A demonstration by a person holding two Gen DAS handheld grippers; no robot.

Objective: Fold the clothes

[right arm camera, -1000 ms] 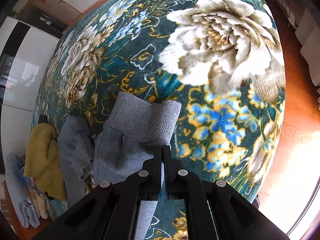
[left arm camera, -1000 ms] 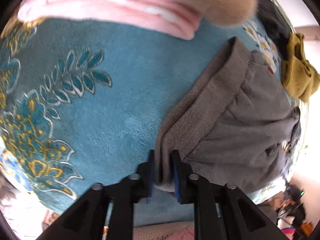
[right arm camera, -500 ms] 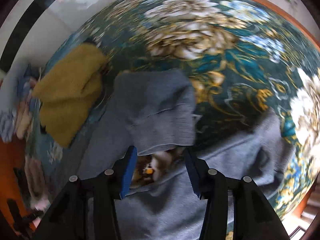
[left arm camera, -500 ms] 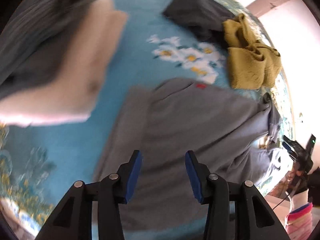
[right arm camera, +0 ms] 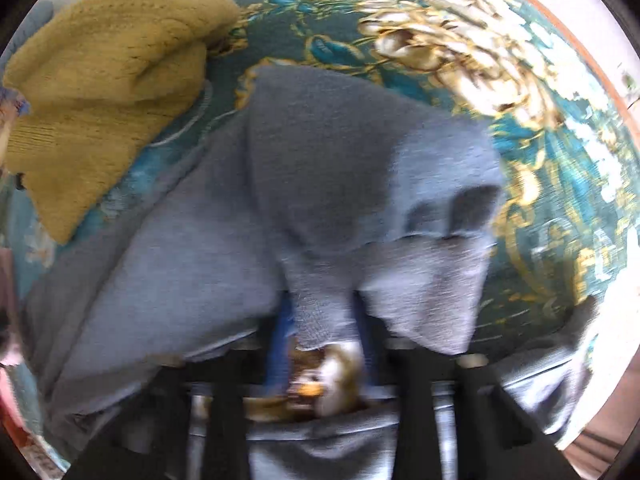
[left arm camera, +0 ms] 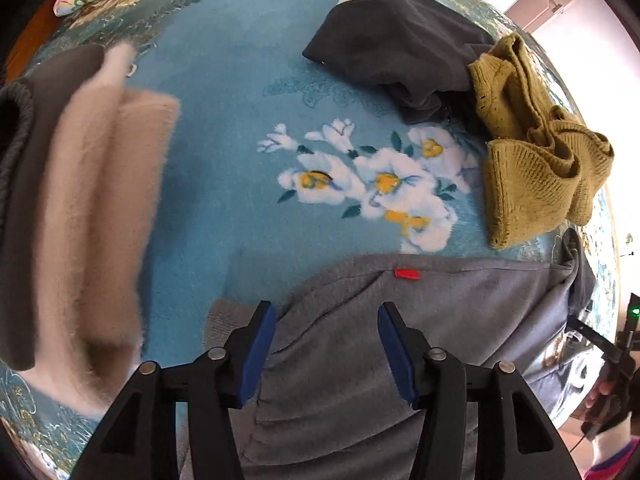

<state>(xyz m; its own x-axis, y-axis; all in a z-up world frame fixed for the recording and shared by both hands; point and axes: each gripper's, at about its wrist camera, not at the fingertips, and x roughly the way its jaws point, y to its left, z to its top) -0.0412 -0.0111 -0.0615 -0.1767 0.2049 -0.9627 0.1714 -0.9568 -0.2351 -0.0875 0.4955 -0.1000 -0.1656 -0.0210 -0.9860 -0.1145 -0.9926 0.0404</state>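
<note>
A grey knit sweatshirt with a ribbed hem and a small red tag (left arm camera: 406,274) lies spread on a bed covered by a teal plush blanket with white and gold flowers (left arm camera: 240,152). It fills the lower half of both wrist views.

The left gripper (left arm camera: 326,350) hangs just above the sweatshirt's body, its blue-padded jaws apart with only flat fabric below them. A second ago those jaws pinched the ribbed hem; they have just been opening, and nothing is between them now.

The right gripper (right arm camera: 322,344) is blurred. Its jaws have just been closing, and a fold of the grey sweatshirt (right arm camera: 320,208), likely a sleeve, sits pinched between the blue pads. Half a second ago they stood open over that spot.

So the hem appears laid down, and the next fold looks to be the sleeve, brought in across the body.

Beyond, a crumpled mustard knit sweater (left arm camera: 536,152) and a dark charcoal garment (left arm camera: 400,48) wait unfolded. A blurred beige fluffy garment (left arm camera: 92,220) fills the left edge.
</note>
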